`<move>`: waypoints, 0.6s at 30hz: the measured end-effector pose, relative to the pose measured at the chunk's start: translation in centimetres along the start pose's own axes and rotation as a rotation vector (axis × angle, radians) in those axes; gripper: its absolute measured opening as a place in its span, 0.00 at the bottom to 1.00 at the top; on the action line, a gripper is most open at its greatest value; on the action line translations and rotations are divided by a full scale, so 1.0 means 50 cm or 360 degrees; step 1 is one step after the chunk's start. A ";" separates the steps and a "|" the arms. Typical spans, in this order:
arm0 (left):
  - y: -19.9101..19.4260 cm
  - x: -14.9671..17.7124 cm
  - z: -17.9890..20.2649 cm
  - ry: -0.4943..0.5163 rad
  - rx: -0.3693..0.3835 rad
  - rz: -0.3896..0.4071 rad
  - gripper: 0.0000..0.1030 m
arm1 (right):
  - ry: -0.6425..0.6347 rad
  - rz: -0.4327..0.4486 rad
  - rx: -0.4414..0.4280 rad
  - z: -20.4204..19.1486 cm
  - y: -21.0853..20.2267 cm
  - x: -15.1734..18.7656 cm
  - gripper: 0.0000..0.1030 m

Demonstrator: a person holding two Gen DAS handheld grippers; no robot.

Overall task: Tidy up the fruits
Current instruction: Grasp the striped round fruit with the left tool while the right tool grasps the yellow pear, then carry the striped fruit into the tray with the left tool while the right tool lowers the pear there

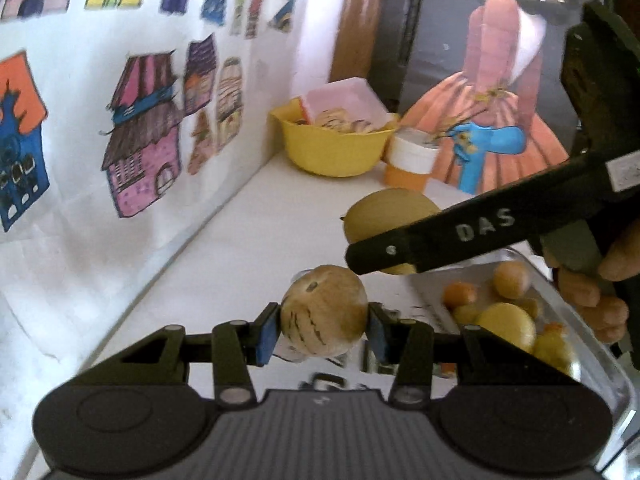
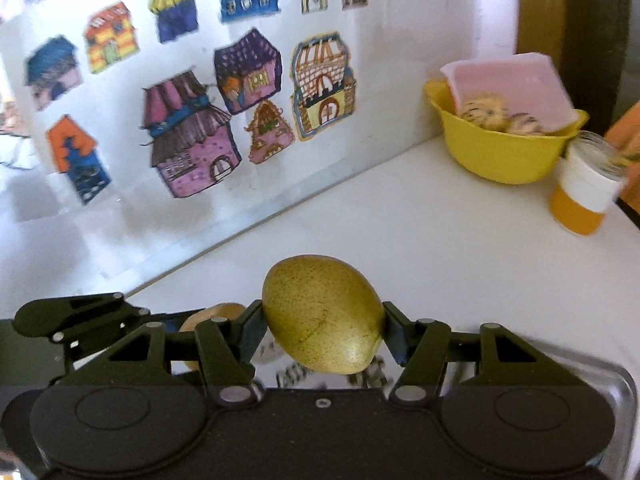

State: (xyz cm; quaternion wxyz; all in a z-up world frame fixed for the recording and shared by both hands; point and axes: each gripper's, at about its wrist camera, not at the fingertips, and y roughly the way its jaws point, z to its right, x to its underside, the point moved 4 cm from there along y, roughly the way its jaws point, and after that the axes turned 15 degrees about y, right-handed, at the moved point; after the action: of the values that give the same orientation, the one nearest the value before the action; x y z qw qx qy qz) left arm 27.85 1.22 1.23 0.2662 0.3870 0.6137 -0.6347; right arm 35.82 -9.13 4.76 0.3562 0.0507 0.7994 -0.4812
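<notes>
Fruit is gripped in both tongs. In the left wrist view, a tan round fruit with dark streaks (image 1: 324, 312) is clamped between the blue pads (image 1: 267, 334) of the left gripper (image 1: 323, 334), raised above the white table (image 1: 256, 216). At about three o'clock from it, a clear tray (image 1: 592, 320) is seen holding several small yellow and orange fruits (image 1: 506, 326); this content is shown only in this view, since in the right wrist view just a shiny corner of the tray (image 2: 616, 384) appears at four o'clock. The right gripper (image 1: 380, 258) is seen from the side in the left view, reaching in from two o'clock, with a person's fingers (image 1: 588, 292) wrapped around its handle, and the green-yellow oval fruit (image 1: 384, 212) is partly hidden behind its black finger. In the right wrist view that same green-yellow fruit (image 2: 322, 316) is shown whole, speckled and pinched at both sides by the right gripper (image 2: 323, 330), held above the table (image 2: 400, 220). The left gripper (image 2: 80, 316) is glimpsed at nine o'clock there, with only an edge of the tan fruit (image 2: 212, 316) visible beside it. A yellow bowl (image 2: 504, 152) holding a pink box (image 2: 516, 84) and an orange cup with a white band (image 2: 582, 196) are seen at one o'clock in both views. House drawings (image 2: 188, 132) on the white wall are seen in both, while a painted figure in an orange dress (image 1: 496, 92) is shown in the left view alone.
</notes>
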 end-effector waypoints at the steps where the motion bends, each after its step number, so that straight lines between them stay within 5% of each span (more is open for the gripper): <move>1: -0.008 -0.002 0.010 0.0006 0.0012 0.0009 0.48 | 0.0005 0.0010 0.0009 0.007 -0.012 0.001 0.61; 18: -0.087 0.030 0.243 0.0127 0.0327 0.0041 0.48 | 0.0218 0.0135 0.0256 0.149 -0.283 0.176 0.61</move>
State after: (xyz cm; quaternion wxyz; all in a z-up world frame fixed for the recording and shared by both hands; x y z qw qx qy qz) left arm 21.48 -10.09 1.88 0.2085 0.4450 0.5505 -0.6749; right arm 27.18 -24.95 7.59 0.3156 0.1458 0.7778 -0.5236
